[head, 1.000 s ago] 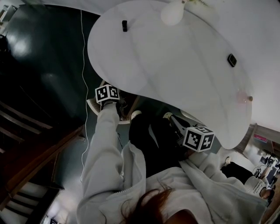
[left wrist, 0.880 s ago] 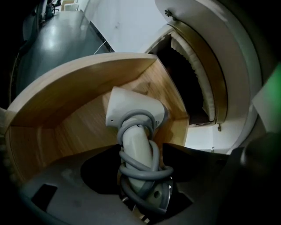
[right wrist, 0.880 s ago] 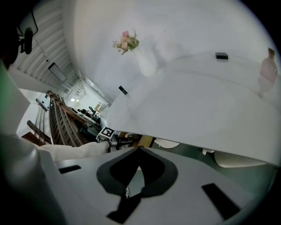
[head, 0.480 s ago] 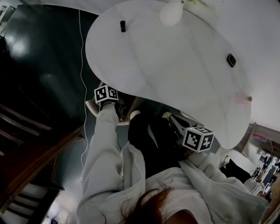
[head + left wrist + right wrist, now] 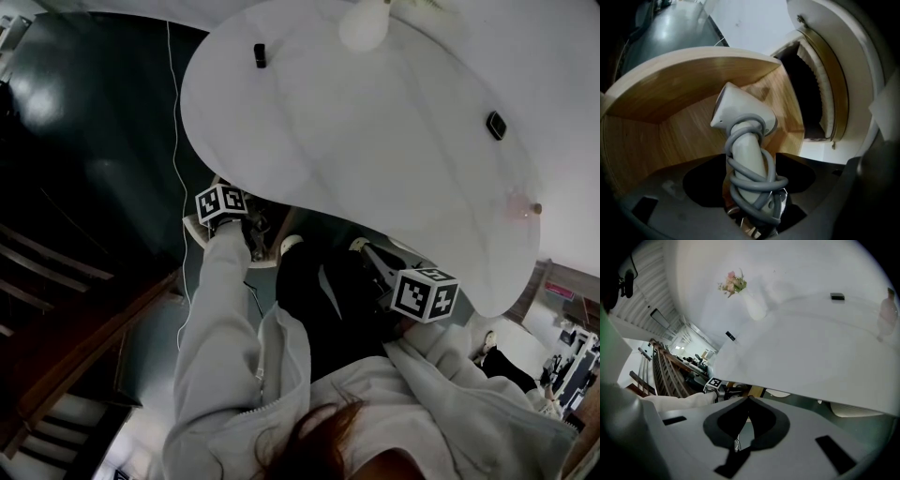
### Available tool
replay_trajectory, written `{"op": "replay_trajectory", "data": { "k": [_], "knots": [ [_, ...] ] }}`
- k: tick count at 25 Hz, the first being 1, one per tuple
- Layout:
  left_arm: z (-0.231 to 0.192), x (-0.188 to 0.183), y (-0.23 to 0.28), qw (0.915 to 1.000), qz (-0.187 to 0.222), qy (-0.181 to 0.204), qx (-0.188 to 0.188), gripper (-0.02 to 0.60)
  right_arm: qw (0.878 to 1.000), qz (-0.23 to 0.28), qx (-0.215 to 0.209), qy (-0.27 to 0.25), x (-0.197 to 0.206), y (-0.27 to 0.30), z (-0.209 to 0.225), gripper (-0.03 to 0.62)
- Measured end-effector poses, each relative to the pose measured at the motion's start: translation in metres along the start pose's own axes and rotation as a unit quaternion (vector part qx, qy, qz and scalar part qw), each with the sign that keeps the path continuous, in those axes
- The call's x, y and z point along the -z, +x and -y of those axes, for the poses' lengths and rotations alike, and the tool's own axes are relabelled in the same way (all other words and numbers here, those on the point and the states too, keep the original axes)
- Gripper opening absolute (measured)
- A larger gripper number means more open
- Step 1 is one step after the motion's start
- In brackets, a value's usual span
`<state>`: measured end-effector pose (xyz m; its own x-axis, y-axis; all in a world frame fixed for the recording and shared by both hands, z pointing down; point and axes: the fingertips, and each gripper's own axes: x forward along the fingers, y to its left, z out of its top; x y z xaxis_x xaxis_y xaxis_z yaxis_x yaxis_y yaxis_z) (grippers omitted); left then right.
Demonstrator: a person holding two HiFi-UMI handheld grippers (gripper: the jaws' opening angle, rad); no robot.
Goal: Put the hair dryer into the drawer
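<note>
My left gripper (image 5: 755, 219) has just been opening its jaws round the cord-wrapped handle of the hair dryer (image 5: 744, 140), whose head is inside the open drawer (image 5: 670, 93). By my judgement, what's left is to let go fully, back out of the drawer and push it shut. My right gripper (image 5: 747, 401), jaws pressed together and empty, hangs outside the drawer.

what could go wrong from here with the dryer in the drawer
The left hand-held gripper has just been opening its jaws, with the handle of the white hair dryer between them.
1. The grey cord wound round it lies close to the jaws and could snag on withdrawal.
2. The dryer leans in the wooden drawer and might topple.
</note>
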<state>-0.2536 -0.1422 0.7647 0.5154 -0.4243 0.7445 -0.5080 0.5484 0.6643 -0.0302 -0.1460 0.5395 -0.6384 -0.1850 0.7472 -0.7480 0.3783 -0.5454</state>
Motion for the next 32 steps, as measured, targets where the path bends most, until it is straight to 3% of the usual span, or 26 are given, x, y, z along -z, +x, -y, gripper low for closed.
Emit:
{"op": "replay_trajectory", "data": {
  "k": [4,10,15,20,24,27,32],
  "knots": [
    [0.004,-0.003,-0.005,0.9988,0.006,-0.037,0.031,0.321,1.000,-0.001,-0.002,0.002,0.000,0.001,0.000,0.051],
    [0.003,-0.011,-0.017,0.9985,0.019,-0.043,0.029,0.328,1.000,0.007,-0.006,0.004,-0.005,-0.001,0.000,0.051],
    [0.002,-0.014,-0.036,1.0000,0.007,0.006,0.000,0.327,1.000,0.011,-0.016,0.006,-0.007,-0.001,-0.002,0.051],
    [0.015,-0.009,-0.054,0.9995,0.000,0.031,0.010,0.327,0.999,0.020,-0.031,0.007,-0.012,0.000,-0.008,0.051],
    [0.026,-0.001,-0.063,0.9977,-0.016,0.065,-0.003,0.327,0.999,0.029,-0.044,0.013,-0.017,0.001,-0.011,0.051],
    [0.031,0.016,-0.066,0.9888,-0.064,0.130,-0.036,0.327,0.998,0.034,-0.052,0.020,-0.019,0.001,-0.011,0.051],
    [0.028,0.048,-0.057,0.9585,-0.140,0.228,-0.098,0.327,0.997,0.050,-0.054,0.035,-0.025,-0.004,-0.005,0.051]
  ]
}}
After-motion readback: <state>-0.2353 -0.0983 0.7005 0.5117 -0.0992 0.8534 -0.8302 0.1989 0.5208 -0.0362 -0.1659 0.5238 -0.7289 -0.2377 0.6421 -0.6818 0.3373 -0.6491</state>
